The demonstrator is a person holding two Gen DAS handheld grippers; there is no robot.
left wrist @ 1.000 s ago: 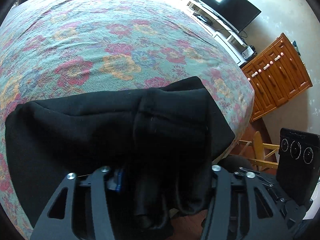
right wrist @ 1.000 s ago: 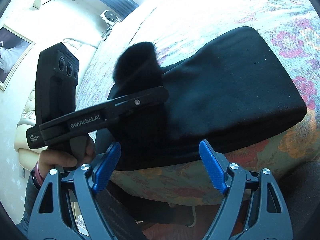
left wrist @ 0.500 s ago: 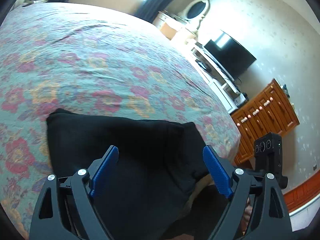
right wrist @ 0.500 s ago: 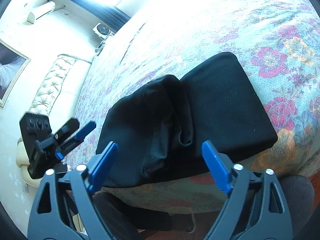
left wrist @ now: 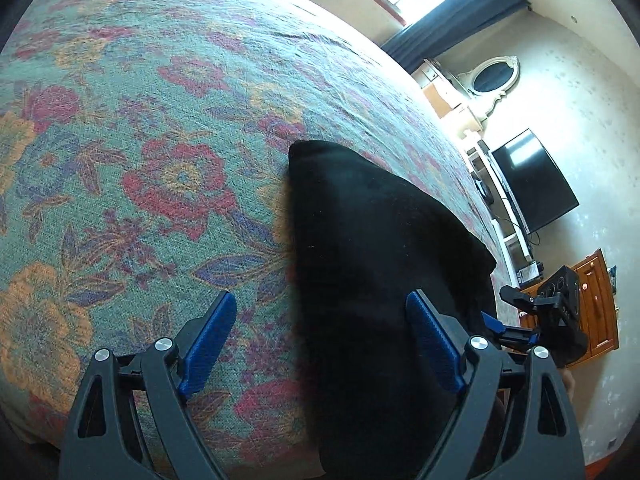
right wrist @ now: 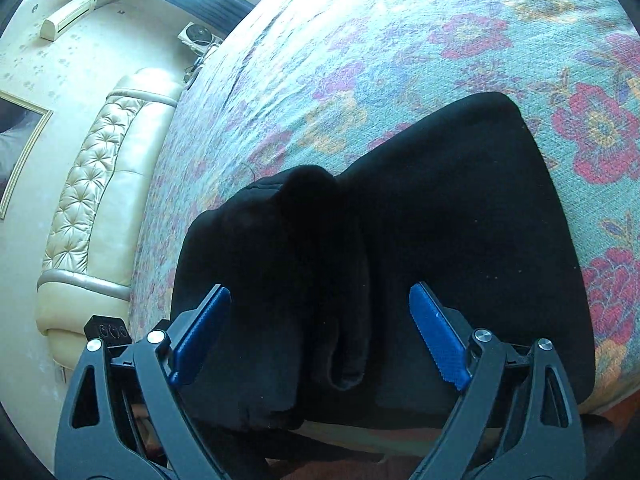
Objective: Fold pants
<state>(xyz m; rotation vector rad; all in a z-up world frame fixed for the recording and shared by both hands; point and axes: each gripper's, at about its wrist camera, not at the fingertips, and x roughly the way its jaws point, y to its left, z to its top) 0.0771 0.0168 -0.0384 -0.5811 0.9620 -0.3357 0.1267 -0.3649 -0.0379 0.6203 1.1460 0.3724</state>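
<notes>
Floral bedspread (left wrist: 160,128) bears folded black pants (right wrist: 460,220); both hand-held grippers (left wrist: 320,340) (right wrist: 316,332) gape, empty.

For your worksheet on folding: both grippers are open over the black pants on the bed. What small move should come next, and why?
Probably lower the right gripper to press flat the raised flap of the pants. That layer bulges on the left half, its loose edge curling near the bed edge, while the right half lies smooth. The left gripper holds nothing.

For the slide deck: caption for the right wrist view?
Open right gripper above folded black pants on a floral bedspread.
</notes>
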